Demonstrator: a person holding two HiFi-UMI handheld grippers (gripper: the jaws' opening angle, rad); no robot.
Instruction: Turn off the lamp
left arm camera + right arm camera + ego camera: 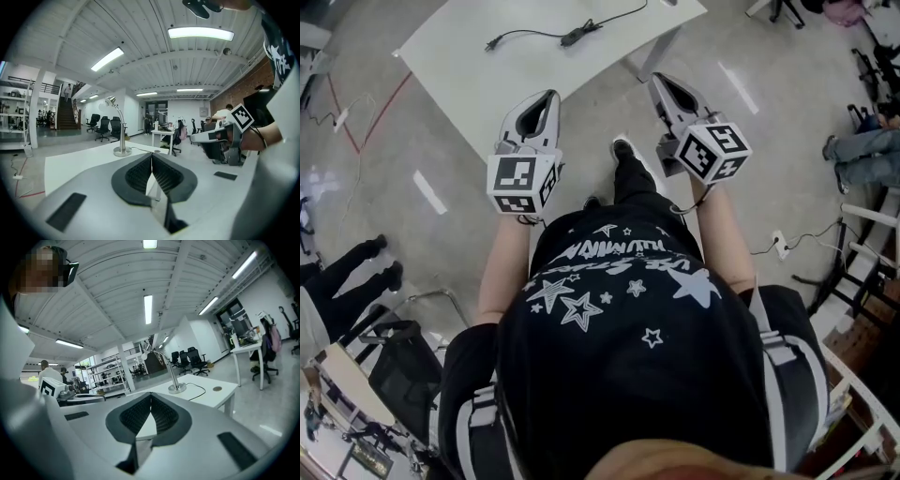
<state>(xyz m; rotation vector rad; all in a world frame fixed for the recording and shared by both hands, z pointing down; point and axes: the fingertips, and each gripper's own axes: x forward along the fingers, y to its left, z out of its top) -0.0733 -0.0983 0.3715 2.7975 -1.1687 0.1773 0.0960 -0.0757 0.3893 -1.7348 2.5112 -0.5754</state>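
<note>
- Closest thing on my head feed was the wearer's black star-print shirt [619, 309], on the near side of the white table [516, 80].
- Left gripper [549, 97] pointed at the table's near edge. I saw its fingers pinched fully together with nothing in them.
- Right gripper [662, 81] was the same deal: tips by the table's near edge, fingers closed on nothing.
- Lamp [121, 131] stood upright on the table's far end, well apart from both grippers.
- A black cord [575, 36] lay loose across the tabletop.
</note>
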